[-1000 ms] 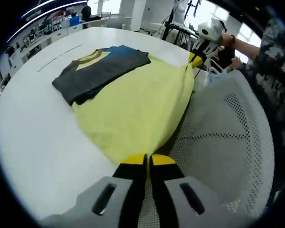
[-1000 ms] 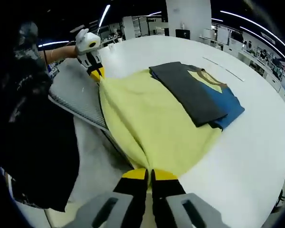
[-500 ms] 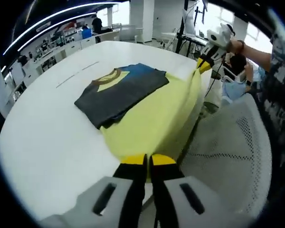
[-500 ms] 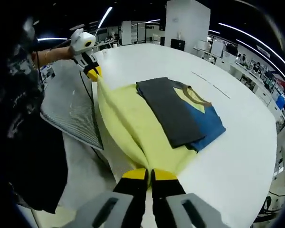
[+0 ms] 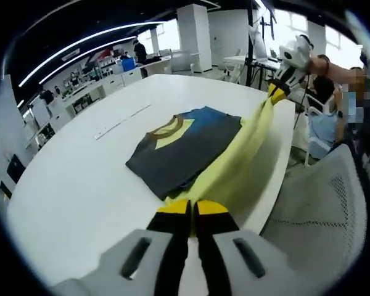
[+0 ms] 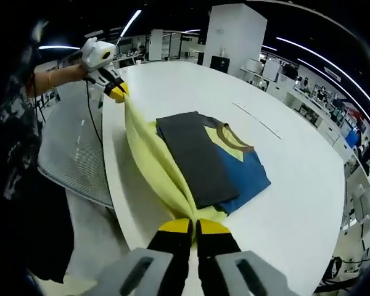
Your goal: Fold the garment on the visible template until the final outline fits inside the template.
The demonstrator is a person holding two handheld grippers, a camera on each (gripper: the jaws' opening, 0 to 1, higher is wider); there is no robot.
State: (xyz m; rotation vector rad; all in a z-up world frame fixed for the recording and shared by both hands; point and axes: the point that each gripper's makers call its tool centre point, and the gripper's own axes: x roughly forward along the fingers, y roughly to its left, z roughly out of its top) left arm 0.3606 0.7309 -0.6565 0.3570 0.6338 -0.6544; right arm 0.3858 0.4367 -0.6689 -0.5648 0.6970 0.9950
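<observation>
A folded garment (image 5: 186, 147) (image 6: 206, 161), dark grey and blue with a yellow collar patch, lies on the white round table (image 5: 74, 185) (image 6: 296, 197). Under it runs a yellow cloth (image 5: 240, 154) (image 6: 151, 154). The cloth's near edge is lifted off the table and stretched taut between my two grippers. My left gripper (image 5: 190, 207) is shut on one corner and appears in the right gripper view (image 6: 118, 94) at the upper left. My right gripper (image 6: 194, 226) is shut on the other corner and appears in the left gripper view (image 5: 275, 92) at the upper right.
A white mesh chair (image 5: 317, 209) (image 6: 71, 154) stands just off the table's near edge, below the lifted cloth. A thin pale strip (image 5: 120, 121) (image 6: 259, 121) lies on the table beyond the garment. Desks and shelves fill the room behind.
Both grippers have raised the yellow cloth's near edge. The cloth, which sagged wide over the table edge and chair, now stands as a narrow taut band beside the garment.
</observation>
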